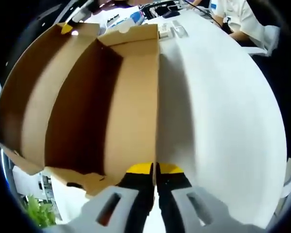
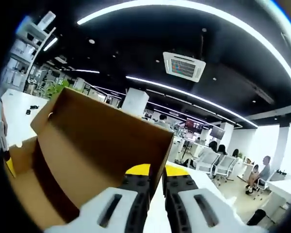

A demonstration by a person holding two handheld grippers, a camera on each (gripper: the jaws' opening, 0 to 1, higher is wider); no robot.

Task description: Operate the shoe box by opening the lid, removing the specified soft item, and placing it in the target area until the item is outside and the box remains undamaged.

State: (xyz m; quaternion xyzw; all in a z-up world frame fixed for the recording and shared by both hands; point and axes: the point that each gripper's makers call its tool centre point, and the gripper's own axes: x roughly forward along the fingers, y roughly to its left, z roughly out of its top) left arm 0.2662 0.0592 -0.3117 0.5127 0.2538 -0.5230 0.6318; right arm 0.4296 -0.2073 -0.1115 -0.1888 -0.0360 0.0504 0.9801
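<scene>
The brown cardboard shoe box [image 1: 77, 107] is open, and its inside shows bare cardboard. My left gripper [image 1: 155, 170] is shut on the rim of the box's near wall [image 1: 133, 97]; the yellow tips pinch the edge. At the box's far corner a yellow tip of the other gripper [image 1: 66, 28] touches the cardboard. In the right gripper view the box [image 2: 97, 145] tilts up towards the ceiling. My right gripper [image 2: 155, 171] is shut on its cardboard edge. I cannot see a soft item in the box.
A white table [image 1: 223, 121] lies beside the box. Small packets and cables [image 1: 172, 30] lie at its far end, near a seated person in white [image 1: 237, 17]. A green plant [image 1: 39, 213] stands low on the left. Office chairs [image 2: 223, 167] stand behind.
</scene>
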